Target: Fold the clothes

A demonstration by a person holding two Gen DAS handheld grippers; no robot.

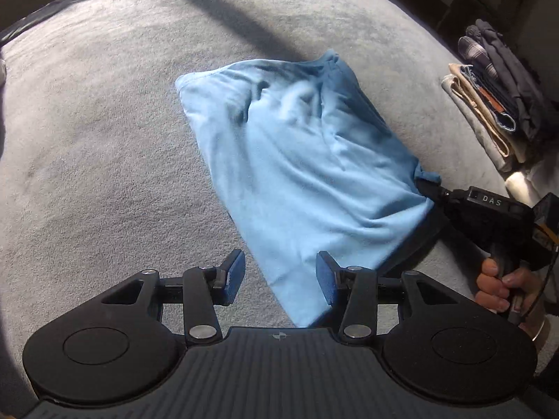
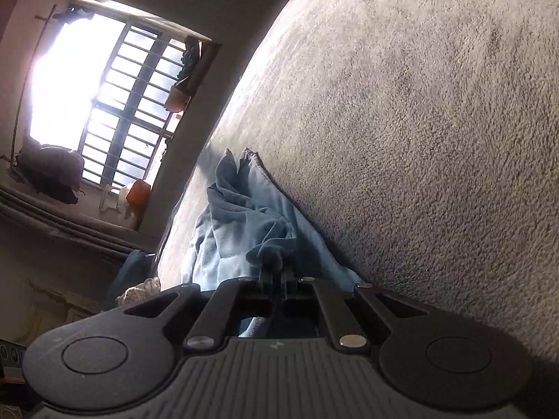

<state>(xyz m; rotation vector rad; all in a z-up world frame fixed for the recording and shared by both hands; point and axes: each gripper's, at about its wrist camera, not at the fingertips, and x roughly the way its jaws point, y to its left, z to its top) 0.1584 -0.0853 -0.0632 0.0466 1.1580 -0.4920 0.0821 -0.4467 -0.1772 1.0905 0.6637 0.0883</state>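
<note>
A light blue garment (image 1: 297, 160) lies partly folded on the grey fleece bed cover (image 1: 104, 139), running from the middle toward the near edge. My left gripper (image 1: 279, 276) hovers open just above its near corner, blue pads wide apart, nothing between them. My right gripper (image 1: 428, 188) comes in from the right and is shut on the garment's right corner, with a hand (image 1: 496, 286) around its handle. In the right wrist view the right gripper (image 2: 277, 265) pinches a bunched fold of the blue garment (image 2: 244, 216), which lies against the cover (image 2: 419, 139).
A stack of folded clothes (image 1: 489, 97) in beige, plaid and dark grey sits at the bed's right edge. A barred window (image 2: 115, 104) with items on its sill shows beyond the bed, and loose laundry (image 2: 139, 286) lies low beside the bed.
</note>
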